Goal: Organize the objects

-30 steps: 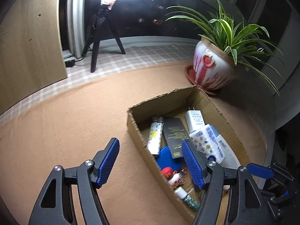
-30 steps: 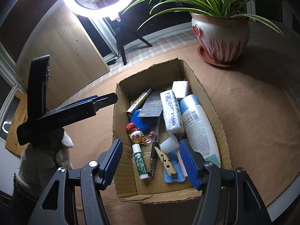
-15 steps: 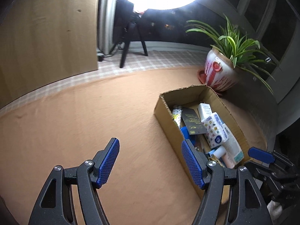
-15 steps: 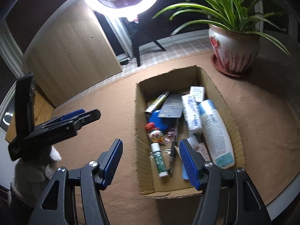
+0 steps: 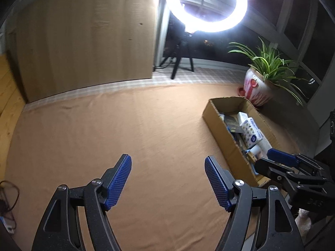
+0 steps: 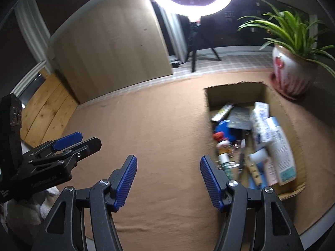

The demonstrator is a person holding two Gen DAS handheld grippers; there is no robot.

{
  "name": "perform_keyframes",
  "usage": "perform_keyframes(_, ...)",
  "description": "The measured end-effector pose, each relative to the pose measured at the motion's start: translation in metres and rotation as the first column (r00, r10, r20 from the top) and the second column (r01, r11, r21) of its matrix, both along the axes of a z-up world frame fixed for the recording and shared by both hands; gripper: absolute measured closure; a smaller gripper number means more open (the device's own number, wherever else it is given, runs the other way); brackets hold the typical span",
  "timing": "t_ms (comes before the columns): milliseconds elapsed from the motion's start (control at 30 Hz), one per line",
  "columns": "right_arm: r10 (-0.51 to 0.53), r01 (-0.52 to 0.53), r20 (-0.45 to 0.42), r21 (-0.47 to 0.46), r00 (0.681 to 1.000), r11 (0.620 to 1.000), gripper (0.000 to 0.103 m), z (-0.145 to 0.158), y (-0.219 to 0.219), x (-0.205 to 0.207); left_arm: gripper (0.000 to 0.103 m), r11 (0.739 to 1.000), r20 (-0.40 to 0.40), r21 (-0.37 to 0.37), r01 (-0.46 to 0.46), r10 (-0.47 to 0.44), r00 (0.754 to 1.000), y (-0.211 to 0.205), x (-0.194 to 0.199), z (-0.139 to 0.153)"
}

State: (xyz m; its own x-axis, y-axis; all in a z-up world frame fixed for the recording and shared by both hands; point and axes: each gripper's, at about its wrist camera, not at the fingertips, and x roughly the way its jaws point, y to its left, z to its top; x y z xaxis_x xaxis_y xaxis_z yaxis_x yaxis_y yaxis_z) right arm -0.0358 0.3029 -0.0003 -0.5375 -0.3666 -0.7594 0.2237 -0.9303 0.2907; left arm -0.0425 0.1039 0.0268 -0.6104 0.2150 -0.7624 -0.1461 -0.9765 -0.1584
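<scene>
Nearest me, over bare brown cloth, the left gripper (image 5: 168, 181) and right gripper (image 6: 168, 181) both hang spread, nothing between the blue pads. Toward the table's (image 5: 146, 129) right edge, the cardboard box (image 6: 211, 100) holds every loose object, bottle (image 6: 281, 148) included; sorting looks finished or nearly so. Labels too blurred to read. Beyond: potted plant (image 6: 293, 75).

A bright white ring light (image 5: 206, 4) on a black tripod (image 5: 181, 59) stood beyond the brown cloth-covered table (image 5: 146, 129). A tall light-wood panel (image 5: 83, 37) stood left of it. Pale checked floor tiles (image 5: 205, 76) lay beneath dark windows (image 5: 301, 23).
</scene>
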Motion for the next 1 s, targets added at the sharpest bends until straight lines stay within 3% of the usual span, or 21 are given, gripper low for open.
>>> perform_keyframes(267,0.058,-0.057,-0.002,0.039,0.998,0.998,0.044,-0.007,-0.044,0.012,0.021,0.996,-0.006,-0.024,-0.088,0.088,0.996,-0.040,0.040,0.002)
perform_keyframes(667,0.109,-0.107,-0.002,0.144,0.994,0.984,0.036,-0.019,-0.085,0.036,0.014,0.976,0.039,-0.046,-0.211,0.213,0.976,-0.081,0.080,-0.020)
perform_keyframes(1000,0.073,-0.072,-0.005,0.148,0.997,0.986,0.036,-0.019,-0.080,0.041,0.013,0.978,0.051,-0.052,-0.201,0.204,0.978,-0.082,0.088,-0.026)
